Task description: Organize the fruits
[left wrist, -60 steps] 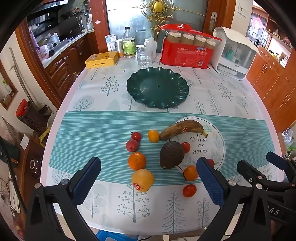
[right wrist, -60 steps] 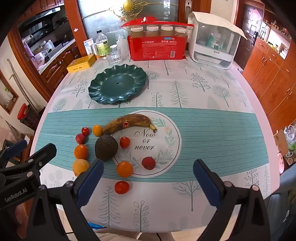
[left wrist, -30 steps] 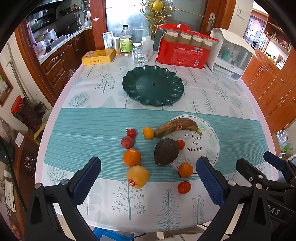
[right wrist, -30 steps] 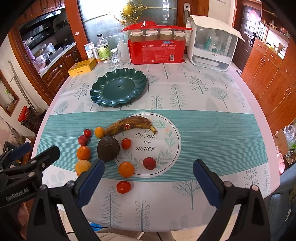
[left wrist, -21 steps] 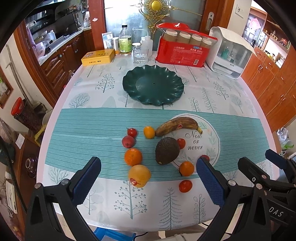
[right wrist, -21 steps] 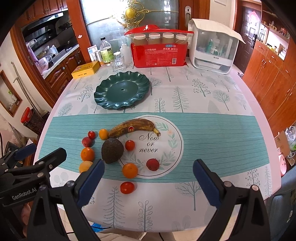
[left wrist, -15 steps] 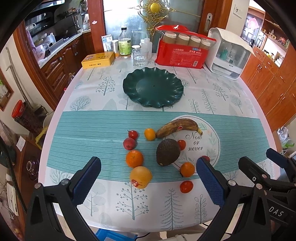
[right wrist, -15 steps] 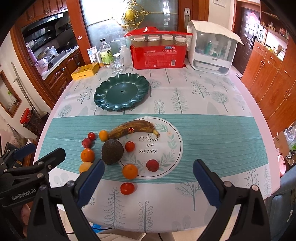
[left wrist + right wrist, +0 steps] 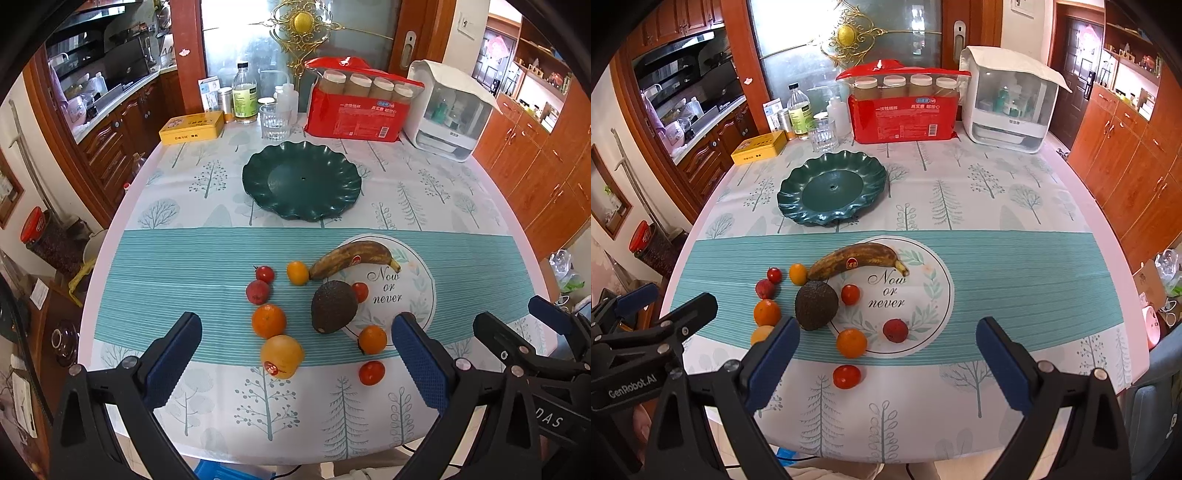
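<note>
Several fruits lie loose on the tablecloth near the front: a brown-spotted banana (image 9: 352, 257) (image 9: 857, 259), a dark avocado (image 9: 333, 306) (image 9: 816, 304), an orange (image 9: 269, 321), a larger yellow-orange fruit (image 9: 282, 356), several small red and orange ones. An empty dark green scalloped plate (image 9: 302, 181) (image 9: 833, 188) sits farther back. My left gripper (image 9: 295, 354) is open and empty above the front fruits. My right gripper (image 9: 886, 354) is open and empty, to its right.
At the table's back stand a red package of jars (image 9: 356, 105), a white lidded container (image 9: 450, 110), a glass (image 9: 274, 122), bottles and a yellow tin (image 9: 192, 127). Wooden cabinets flank both sides. The table's front edge is close below the grippers.
Both grippers drifted slightly back and up, so the table looks a little farther away. The fruits and plate have not moved. Both jaws stayed open.
</note>
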Demonstrator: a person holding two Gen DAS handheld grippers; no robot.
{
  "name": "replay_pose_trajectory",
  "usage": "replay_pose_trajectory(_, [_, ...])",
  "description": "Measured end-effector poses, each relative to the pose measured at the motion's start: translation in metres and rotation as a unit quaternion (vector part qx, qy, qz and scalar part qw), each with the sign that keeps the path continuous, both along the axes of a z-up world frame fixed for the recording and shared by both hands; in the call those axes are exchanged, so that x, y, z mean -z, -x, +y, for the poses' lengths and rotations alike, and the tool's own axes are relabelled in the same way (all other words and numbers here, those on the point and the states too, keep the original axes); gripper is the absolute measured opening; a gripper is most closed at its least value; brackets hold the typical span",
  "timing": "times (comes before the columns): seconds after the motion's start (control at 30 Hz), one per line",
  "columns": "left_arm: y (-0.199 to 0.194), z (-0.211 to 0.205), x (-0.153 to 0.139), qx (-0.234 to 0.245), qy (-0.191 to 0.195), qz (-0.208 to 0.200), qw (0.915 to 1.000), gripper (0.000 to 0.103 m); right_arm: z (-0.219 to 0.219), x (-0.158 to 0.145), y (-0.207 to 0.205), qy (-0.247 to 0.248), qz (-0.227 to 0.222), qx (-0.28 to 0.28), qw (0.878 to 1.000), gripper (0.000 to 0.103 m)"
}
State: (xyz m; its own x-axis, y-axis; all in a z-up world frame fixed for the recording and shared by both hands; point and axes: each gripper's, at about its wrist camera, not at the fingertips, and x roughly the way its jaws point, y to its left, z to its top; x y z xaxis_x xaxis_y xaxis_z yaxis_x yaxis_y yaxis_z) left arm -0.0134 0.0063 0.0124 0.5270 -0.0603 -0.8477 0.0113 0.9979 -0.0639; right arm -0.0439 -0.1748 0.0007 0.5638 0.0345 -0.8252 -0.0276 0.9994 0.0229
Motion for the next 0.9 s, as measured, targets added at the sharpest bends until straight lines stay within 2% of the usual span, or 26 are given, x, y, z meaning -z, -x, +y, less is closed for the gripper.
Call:
replay_pose_trajectory(0.27, [-0.001, 0.008, 0.007, 0.008, 0.025, 0.013, 0.9996, 0.102, 0.003, 0.007, 0.004, -0.013, 0.007, 0.004, 1.000, 0.097])
replay_pose_trajectory(0.4, [-0.004, 0.012, 0.019, 0.009, 0.029, 0.034, 0.9990, 0.102, 0.010, 0.015, 0.004, -0.010, 0.019, -0.003, 1.000, 0.097])
replay_pose_trajectory(0.6, [-0.007, 0.014, 0.034, 0.020, 0.024, 0.051, 0.9982, 0.102, 0.017, 0.026, 0.004, -0.010, 0.031, -0.008, 0.999, 0.097])
replay_pose_trajectory(0.9, [-0.013, 0.019, 0.051, 0.021, -0.006, 0.047, 0.9986, 0.102, 0.017, 0.042, -0.003, -0.005, 0.037, -0.004, 0.999, 0.096])
